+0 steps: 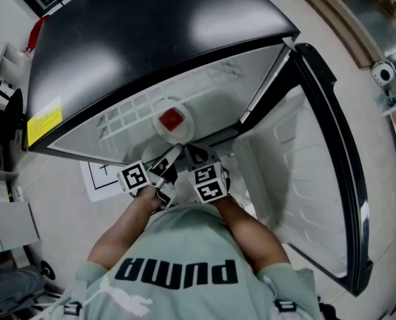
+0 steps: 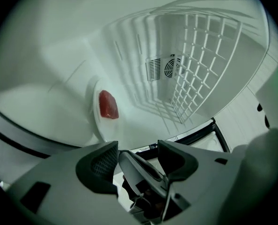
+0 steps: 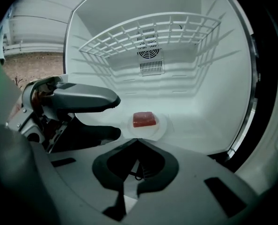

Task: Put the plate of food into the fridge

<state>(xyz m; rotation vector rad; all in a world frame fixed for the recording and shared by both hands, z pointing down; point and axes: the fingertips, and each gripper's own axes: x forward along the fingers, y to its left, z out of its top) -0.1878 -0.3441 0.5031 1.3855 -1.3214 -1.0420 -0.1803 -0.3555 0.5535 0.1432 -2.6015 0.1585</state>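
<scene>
Plate (image 3: 161, 126) with its red block of food (image 3: 144, 119) sits flat on the white floor of the fridge (image 1: 118, 45), under the wire shelf (image 3: 148, 36) and out in front of the rear vent (image 3: 148, 50), so the placing looks done and the step in hand is, as I judge it, getting clear and shutting up. The left gripper (image 2: 139, 156) has its jaws spread wide with nothing pinched; in the right gripper view its tips lie just beside the plate's left rim, and no contact shows. The right gripper (image 3: 138, 144) has its jaws pressed together on nothing, pointing at the plate's near edge from a little way back. To finish cleanly, I would draw both grippers straight back along the line they point, keeping the spread left jaws level and low so the lower one neither hooks the rim nor drags the plate toward the sill. The grippers sit close side by side in the head view, so moving them one at a time would avoid a knock. The door (image 1: 305, 165) stands fully open at the person's right; the right gripper is the handier one to swing it, pushing on its outer edge once both are outside.
</scene>
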